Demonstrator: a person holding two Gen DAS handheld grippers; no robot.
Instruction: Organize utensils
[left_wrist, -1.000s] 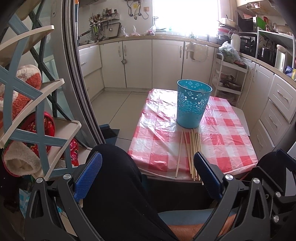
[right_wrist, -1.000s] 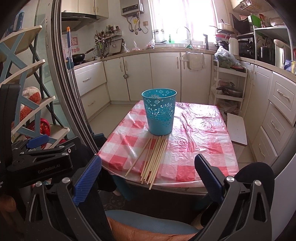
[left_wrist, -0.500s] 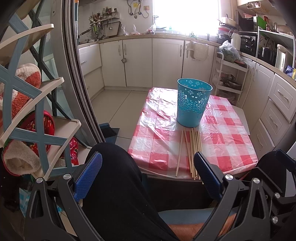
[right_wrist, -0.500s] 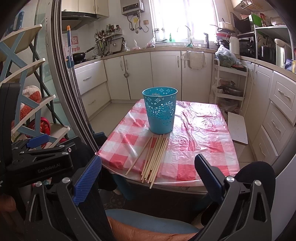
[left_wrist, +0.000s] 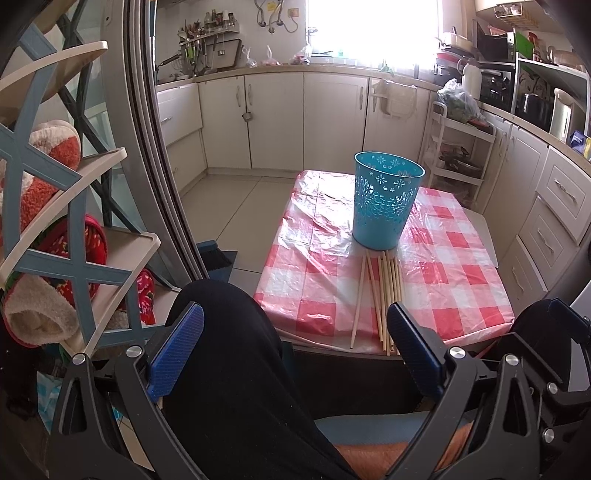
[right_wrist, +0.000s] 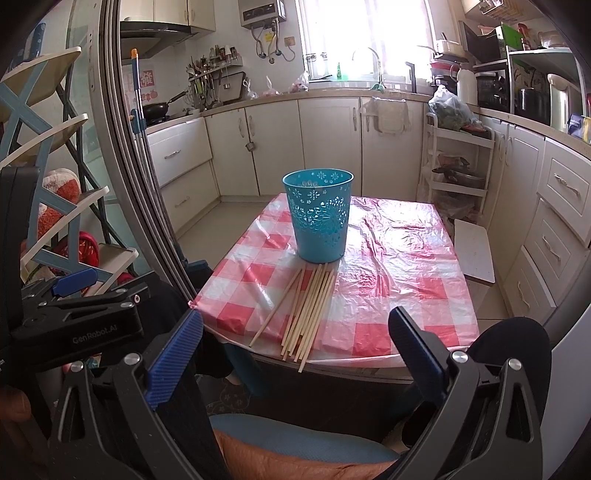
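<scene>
Several wooden chopsticks (left_wrist: 384, 295) (right_wrist: 308, 308) lie side by side on the red-and-white checked table (left_wrist: 461, 291) (right_wrist: 399, 295), their near ends at the front edge. Just behind them stands an upright blue perforated basket (left_wrist: 384, 206) (right_wrist: 319, 218). My left gripper (left_wrist: 295, 347) is open and empty, held low in front of the table above a person's black-clad knee (left_wrist: 236, 350). My right gripper (right_wrist: 295, 347) is also open and empty, short of the table's front edge. The left gripper's body (right_wrist: 81, 317) shows at the left of the right wrist view.
A shelf rack with slippers (left_wrist: 55, 229) stands close on the left beside a metal door frame (left_wrist: 155, 147). White cabinets (right_wrist: 554, 221) run along the right and back walls. A white trolley (right_wrist: 458, 177) stands behind the table. A white board (right_wrist: 474, 251) lies right of the table.
Both views have risen and tilted slightly; the table and basket sit a little lower in frame. Neither gripper has changed its opening.
</scene>
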